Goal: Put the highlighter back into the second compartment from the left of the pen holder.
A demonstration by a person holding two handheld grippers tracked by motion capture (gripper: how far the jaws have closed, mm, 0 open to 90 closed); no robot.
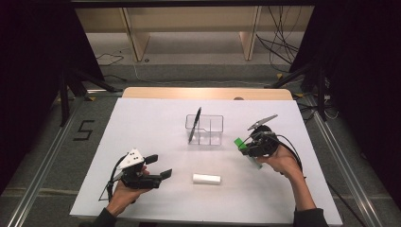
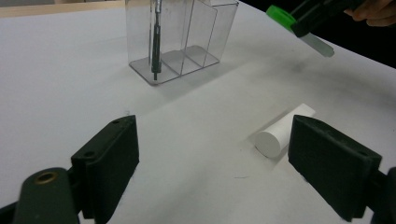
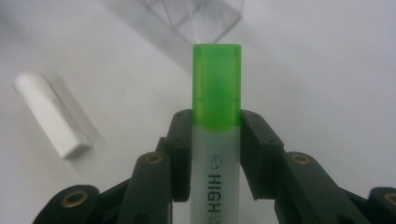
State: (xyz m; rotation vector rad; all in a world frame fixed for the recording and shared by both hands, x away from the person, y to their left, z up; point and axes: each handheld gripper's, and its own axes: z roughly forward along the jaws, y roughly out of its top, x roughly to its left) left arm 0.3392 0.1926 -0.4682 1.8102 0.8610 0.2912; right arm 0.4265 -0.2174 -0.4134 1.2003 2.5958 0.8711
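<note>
A clear plastic organizer (image 1: 204, 129) with compartments stands mid-table, with a dark pen (image 1: 194, 125) leaning in its left compartment. My right gripper (image 1: 249, 145) is shut on a highlighter (image 3: 216, 116) with a green cap, held above the table just right of the organizer (image 3: 205, 18). On the table nearer the front lies a white cylinder (image 1: 206, 178). My left gripper (image 1: 158, 166) stands open to its left, low over the table, and the cylinder (image 2: 282, 129) lies just ahead of its right jaw. The organizer (image 2: 182, 37) and the highlighter (image 2: 299, 28) show farther off in the left gripper view.
A white sheet (image 1: 142, 132) covers the table, whose wooden edge (image 1: 208, 92) shows at the back. Beyond it are wooden shelf legs (image 1: 137, 42) and cables on the floor. Metal rails (image 1: 42, 165) run along both sides.
</note>
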